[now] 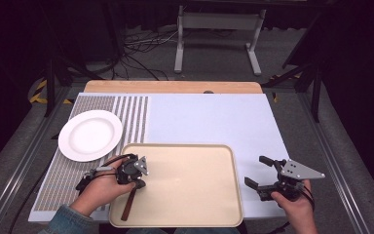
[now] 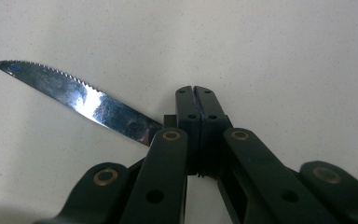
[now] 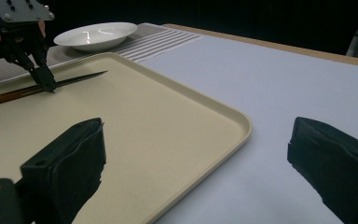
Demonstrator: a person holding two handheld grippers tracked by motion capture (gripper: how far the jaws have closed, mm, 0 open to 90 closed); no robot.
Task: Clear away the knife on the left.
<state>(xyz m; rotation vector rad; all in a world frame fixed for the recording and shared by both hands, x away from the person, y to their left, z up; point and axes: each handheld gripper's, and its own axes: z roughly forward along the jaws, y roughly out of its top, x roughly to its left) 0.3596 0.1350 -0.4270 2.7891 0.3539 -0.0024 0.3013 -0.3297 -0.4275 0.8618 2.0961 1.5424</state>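
My left claw (image 2: 196, 100) pinches the knife (image 2: 81, 100) on the tray (image 1: 214, 151); my right claw (image 1: 260, 171) gapes wide. The thin blade could twist and slip out.

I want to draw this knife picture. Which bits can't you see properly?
- Knife handle: in the left gripper view the left gripper covers it.
- Knife blade: in the high view the same gripper and hand hide it; just the brown handle pokes out.
- Tray near edge: cut off by the bottom of the high view.
- Right gripper body: cut off by the bottom of the right gripper view.
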